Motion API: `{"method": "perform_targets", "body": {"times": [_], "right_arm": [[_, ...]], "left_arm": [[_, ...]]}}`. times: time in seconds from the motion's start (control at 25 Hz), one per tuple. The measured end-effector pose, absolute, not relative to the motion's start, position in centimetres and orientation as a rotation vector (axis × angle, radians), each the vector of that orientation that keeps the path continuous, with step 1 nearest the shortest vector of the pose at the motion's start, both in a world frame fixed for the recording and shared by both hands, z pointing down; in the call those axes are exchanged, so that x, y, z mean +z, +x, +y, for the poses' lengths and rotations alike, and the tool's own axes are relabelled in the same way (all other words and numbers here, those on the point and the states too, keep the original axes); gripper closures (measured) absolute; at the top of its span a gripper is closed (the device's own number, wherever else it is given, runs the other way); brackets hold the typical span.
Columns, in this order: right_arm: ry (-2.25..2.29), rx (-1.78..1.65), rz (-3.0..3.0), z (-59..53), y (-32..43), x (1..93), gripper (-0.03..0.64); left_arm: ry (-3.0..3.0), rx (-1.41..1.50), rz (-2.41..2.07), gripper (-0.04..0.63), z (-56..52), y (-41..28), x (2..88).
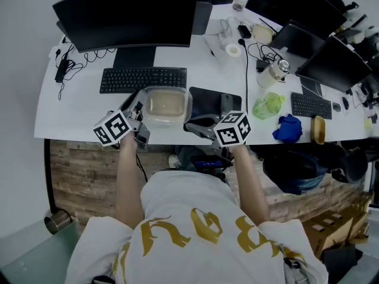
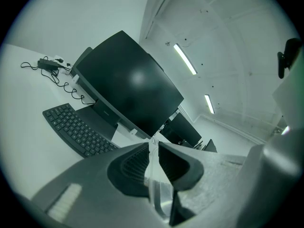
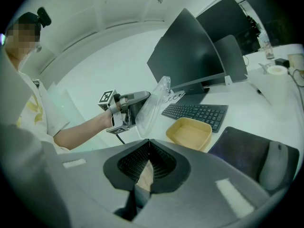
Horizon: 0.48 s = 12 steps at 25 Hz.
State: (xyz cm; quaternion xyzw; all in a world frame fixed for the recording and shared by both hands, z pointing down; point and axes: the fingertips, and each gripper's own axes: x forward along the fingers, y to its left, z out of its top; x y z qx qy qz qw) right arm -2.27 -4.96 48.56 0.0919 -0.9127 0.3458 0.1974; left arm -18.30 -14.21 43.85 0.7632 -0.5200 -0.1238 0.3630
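A tan rectangular container (image 1: 167,107) sits on the white desk (image 1: 77,108) near its front edge, also seen as the open container (image 3: 190,133). My left gripper (image 2: 154,144) is shut on the edge of a clear plastic lid (image 2: 156,194). In the right gripper view the lid (image 3: 154,106) stands tilted, lifted off at the container's left, held by the left gripper (image 3: 124,109). From the head view the left gripper (image 1: 137,116) is at the container's left side. My right gripper (image 1: 192,125) is at its right front corner. Its jaws (image 3: 148,141) are shut with nothing between them.
A black keyboard (image 1: 143,79) and a monitor (image 1: 127,13) lie behind the container. A dark mouse pad with wrist rest (image 1: 213,102) is to its right. Further right are a green bag (image 1: 269,105), a blue cloth (image 1: 288,128), a second keyboard (image 1: 311,105) and cables.
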Motion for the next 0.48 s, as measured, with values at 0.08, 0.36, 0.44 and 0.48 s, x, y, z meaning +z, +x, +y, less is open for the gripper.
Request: {"method": "perform_targets", "body": {"times": [0.08, 0.36, 0.44, 0.48], "right_arm": [[0.258, 0.967, -2.558, -4.95, -2.19, 48.55, 0.589], [0.267, 0.960, -2.569, -5.15, -2.06, 48.40, 0.589], [0.260, 0.957, -2.576, -5.13, -2.09, 48.34, 0.589], [0.256, 0.956, -2.577, -5.09, -2.12, 48.35, 0.589]], "left_arm": [[1.959, -0.322, -1.333, 0.538, -14.15, -18.11, 43.89], [1.955, -0.322, -1.353, 0.538, -14.08, -18.45, 44.00], [1.949, -0.314, -1.354, 0.538, -14.02, -18.45, 44.25], [1.947, -0.314, -1.354, 0.538, -14.02, -18.44, 44.29]]}}
